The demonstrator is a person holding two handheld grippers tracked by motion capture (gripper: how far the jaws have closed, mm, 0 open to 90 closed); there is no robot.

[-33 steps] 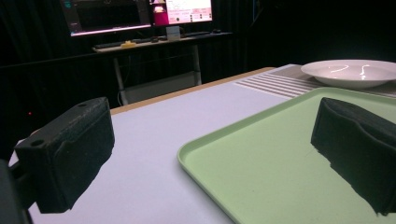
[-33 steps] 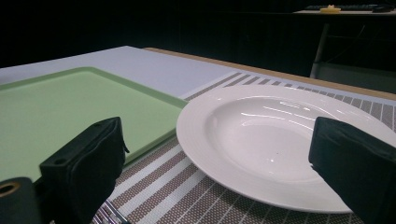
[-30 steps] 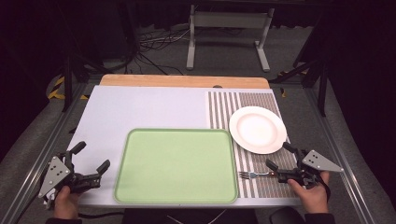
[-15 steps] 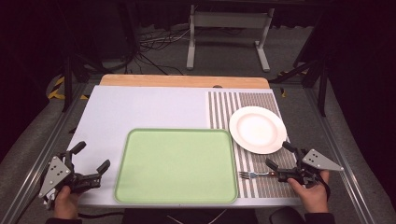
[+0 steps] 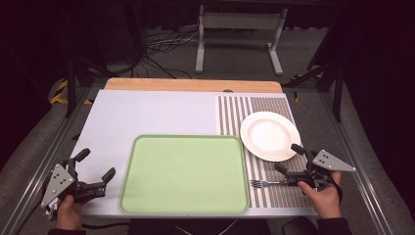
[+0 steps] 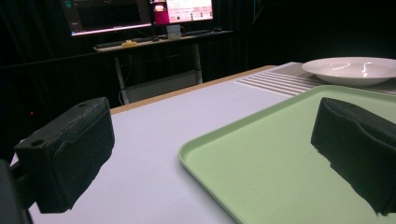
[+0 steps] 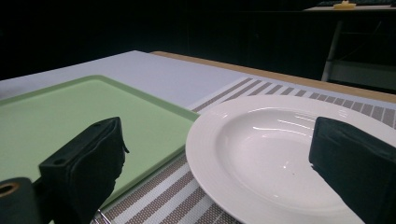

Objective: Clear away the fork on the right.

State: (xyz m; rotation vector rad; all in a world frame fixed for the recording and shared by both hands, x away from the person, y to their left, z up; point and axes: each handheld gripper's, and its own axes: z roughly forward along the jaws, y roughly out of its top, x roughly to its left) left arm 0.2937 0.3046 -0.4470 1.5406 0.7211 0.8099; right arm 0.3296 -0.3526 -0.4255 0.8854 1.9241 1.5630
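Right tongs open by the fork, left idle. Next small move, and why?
Probably lower the right tongs onto the fork handle and close. The fork lies on the striped mat beside the green tray, just under the open jaws, below the white plate. Nothing is held yet.

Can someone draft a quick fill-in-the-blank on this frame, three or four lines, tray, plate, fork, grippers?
1. The white plate rests on the ____ placemat.
2. The fork lies between the green tray and the ____ gripper.
3. The tray holds ____ items.
4. The left gripper has its jaws ____, with nothing between them.

Missing words: striped; right; no; open
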